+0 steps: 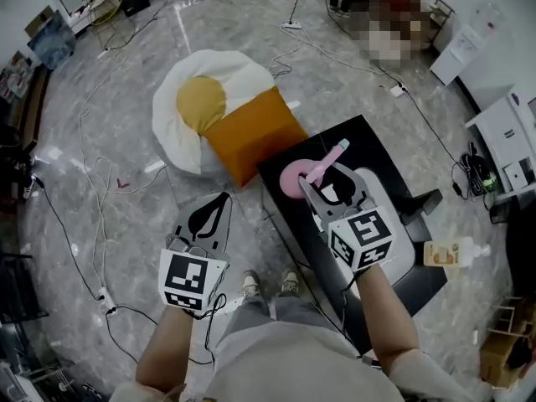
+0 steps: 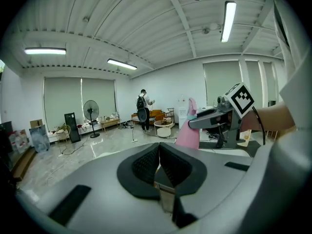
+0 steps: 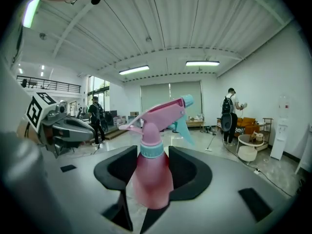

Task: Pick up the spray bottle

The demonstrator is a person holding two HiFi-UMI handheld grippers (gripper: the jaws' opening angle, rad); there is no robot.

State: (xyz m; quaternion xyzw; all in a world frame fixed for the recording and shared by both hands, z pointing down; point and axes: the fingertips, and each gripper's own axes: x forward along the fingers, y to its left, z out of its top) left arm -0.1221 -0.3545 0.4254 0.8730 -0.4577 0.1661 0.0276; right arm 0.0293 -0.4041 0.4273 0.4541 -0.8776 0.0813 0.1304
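Head view, task thing: the pink spray bottle [image 1: 295, 178] stands upright between the fingers of the right gripper [image 1: 328, 187], above the black bench [image 1: 381, 153], near the bench corner that points to the orange cushion [image 1: 251, 132].
Head view, other hand: the left gripper [image 1: 216, 206] hangs over the floor [image 1: 126, 99], off the left side of the bench, and carries nothing.
Head view, surface: the bench is low and dark, with a pale grey part under the right arm. The floor is grey, marble-like stone with many cables, and a white-and-yellow beanbag [image 1: 188, 132] touches the orange cushion.
Left gripper view, fingers: they are clenched together on nothing [image 2: 146, 165]. Further off to the right, the right gripper [image 2: 214, 116] holds the bottle [image 2: 187, 135].
Left gripper view, room: it is a large hall with a ribbed white ceiling and strip lamps. A standing fan [image 2: 91, 111] and a person [image 2: 143, 108] are far back.
Right gripper view, fingers: both black pads [image 3: 187, 172] press on the bottle body just under the teal collar, so the fingers are grasping the bottle, with its trigger head above them.
Progress, done: the grip is made, and the bottle seems to me already off the bench, though no view shows its base clearly.
Progress, left: probably only to keep it up steadily.
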